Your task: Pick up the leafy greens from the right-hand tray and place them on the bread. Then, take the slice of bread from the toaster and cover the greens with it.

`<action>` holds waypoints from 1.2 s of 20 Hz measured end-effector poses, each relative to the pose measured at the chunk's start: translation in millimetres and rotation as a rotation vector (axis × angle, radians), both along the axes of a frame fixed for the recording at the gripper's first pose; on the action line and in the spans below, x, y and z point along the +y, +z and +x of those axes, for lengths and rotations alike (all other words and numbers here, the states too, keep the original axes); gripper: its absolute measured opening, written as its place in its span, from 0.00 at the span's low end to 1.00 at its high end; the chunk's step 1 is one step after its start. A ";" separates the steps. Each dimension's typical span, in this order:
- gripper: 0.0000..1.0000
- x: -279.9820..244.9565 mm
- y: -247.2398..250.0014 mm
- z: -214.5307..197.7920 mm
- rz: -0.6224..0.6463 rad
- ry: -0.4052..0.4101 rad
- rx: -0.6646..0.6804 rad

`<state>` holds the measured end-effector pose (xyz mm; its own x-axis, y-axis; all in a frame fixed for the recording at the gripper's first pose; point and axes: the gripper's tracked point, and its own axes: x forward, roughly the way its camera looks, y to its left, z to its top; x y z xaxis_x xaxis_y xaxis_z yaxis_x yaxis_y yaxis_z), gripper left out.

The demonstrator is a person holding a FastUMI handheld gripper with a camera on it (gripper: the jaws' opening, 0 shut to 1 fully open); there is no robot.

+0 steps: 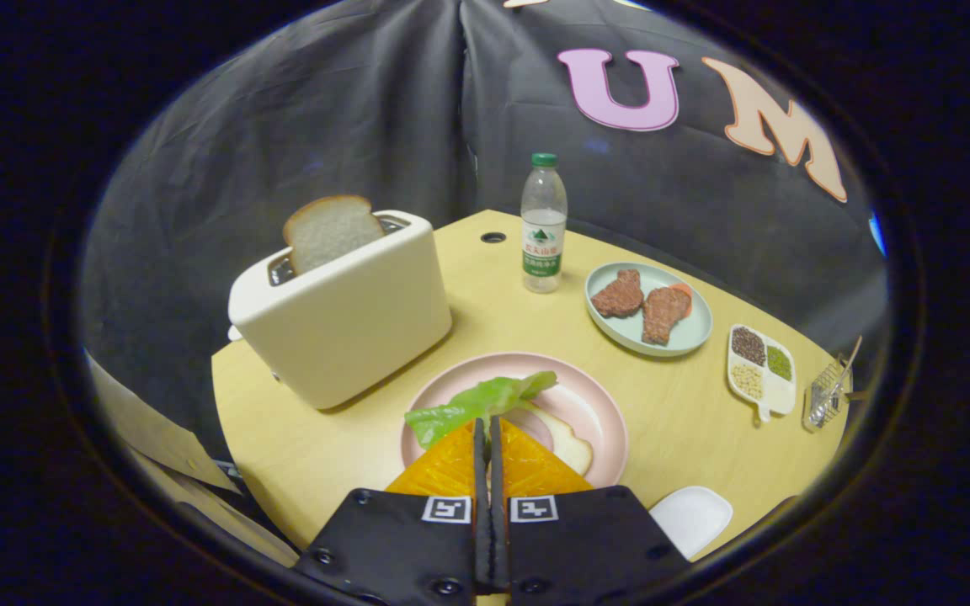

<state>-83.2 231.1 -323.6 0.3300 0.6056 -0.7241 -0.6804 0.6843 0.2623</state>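
My gripper (486, 423) is shut on the leafy greens (461, 407), a light green leaf that spreads to both sides of the fingertips. The leaf hangs over the pink plate (599, 396), whose bread slice (567, 443) lies just right of the fingers and partly under them. Whether the leaf touches the bread cannot be told. Beyond and to the left stands the cream toaster (350, 320), with a second bread slice (329, 231) sticking upright out of its slot. A small white tray (692, 516) sits to the right of the fingers, near the table's front edge.
The round wooden table (687, 421) also carries a water bottle (544, 225) at the back, a pale green plate (691, 332) with two brown patties, a white divided dish (761, 372) of seeds and a small wire rack (826, 396) at the far right.
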 end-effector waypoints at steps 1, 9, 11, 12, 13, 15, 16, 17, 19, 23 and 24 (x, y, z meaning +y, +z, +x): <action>0.03 -5.6 -7.5 1.5 -0.013 0.000 0.012; 0.04 -39.5 -47.5 16.2 -0.114 -0.023 0.023; 0.05 -44.7 -53.5 19.1 -0.145 -0.026 0.009; 0.05 -48.9 -52.9 20.2 -0.160 -0.028 -0.005; 0.09 -49.1 -52.5 22.1 -0.161 -0.028 -0.018; 0.21 -51.5 -46.2 30.4 -0.168 -0.047 -0.070; 0.30 -48.8 -38.6 31.1 -0.158 -0.059 -0.085; 0.39 -48.0 -29.0 32.0 -0.151 -0.074 -0.097; 0.56 -52.2 -17.6 38.3 -0.165 -0.091 -0.128; 0.91 -36.4 32.6 42.7 -0.134 -0.100 -0.181; 1.00 -27.8 48.4 44.4 -0.116 -0.101 -0.199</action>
<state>-38.8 203.4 -275.1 0.5277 0.4788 -0.7016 -0.6375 0.7691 0.0453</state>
